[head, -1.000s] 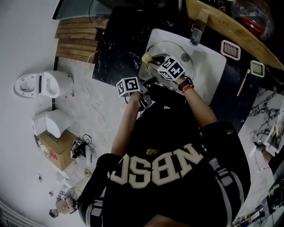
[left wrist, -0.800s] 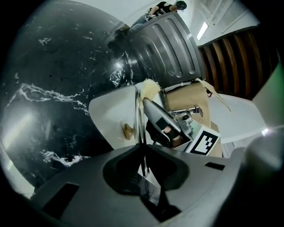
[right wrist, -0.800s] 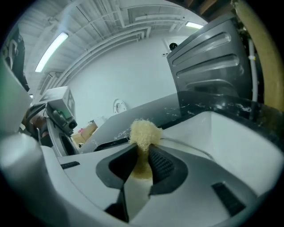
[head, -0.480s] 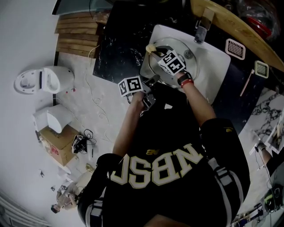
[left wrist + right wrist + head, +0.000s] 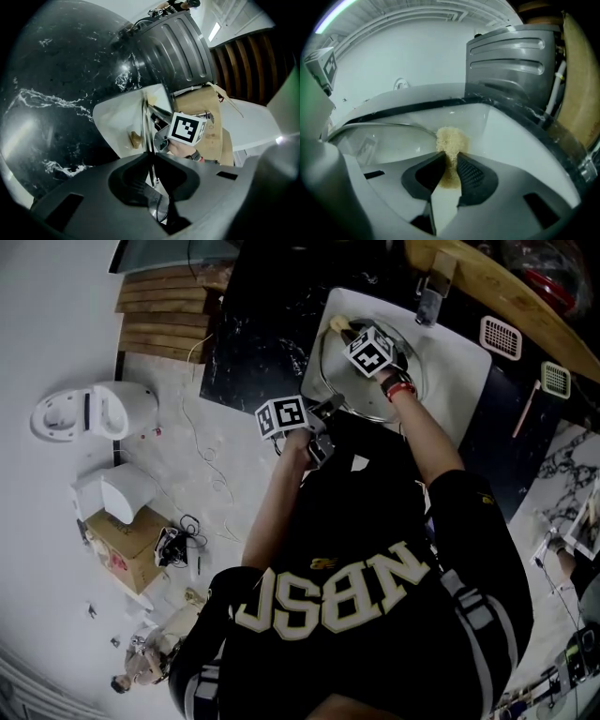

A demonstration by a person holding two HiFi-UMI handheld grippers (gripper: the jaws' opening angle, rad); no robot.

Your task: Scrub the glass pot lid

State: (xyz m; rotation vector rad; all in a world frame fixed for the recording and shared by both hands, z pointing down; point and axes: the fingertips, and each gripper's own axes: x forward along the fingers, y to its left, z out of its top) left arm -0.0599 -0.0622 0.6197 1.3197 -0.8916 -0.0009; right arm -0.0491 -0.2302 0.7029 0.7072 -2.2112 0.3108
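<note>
The glass pot lid [image 5: 375,390] stands tilted in the white sink [image 5: 455,362]. My left gripper [image 5: 328,409] is shut on the lid's metal rim [image 5: 149,136] at its near edge; in the left gripper view the rim [image 5: 149,136] runs edge-on between the jaws. My right gripper [image 5: 349,334] is shut on a yellow sponge [image 5: 339,324] at the lid's far left edge. In the right gripper view the sponge [image 5: 451,140] sticks out of the gripper [image 5: 450,168] next to the curved glass [image 5: 379,140]. The left gripper view shows the sponge [image 5: 135,139] beyond the lid.
The sink sits in a black marble counter [image 5: 253,343], with a faucet [image 5: 433,292] at its far side. A wooden board [image 5: 487,296] and white mesh pads [image 5: 500,337] lie to the right. A grey ribbed panel [image 5: 511,51] stands behind the sink.
My right gripper has carried the sponge up and to the right in the head view, toward the lid's far edge. The left gripper has kept its hold on the rim.
</note>
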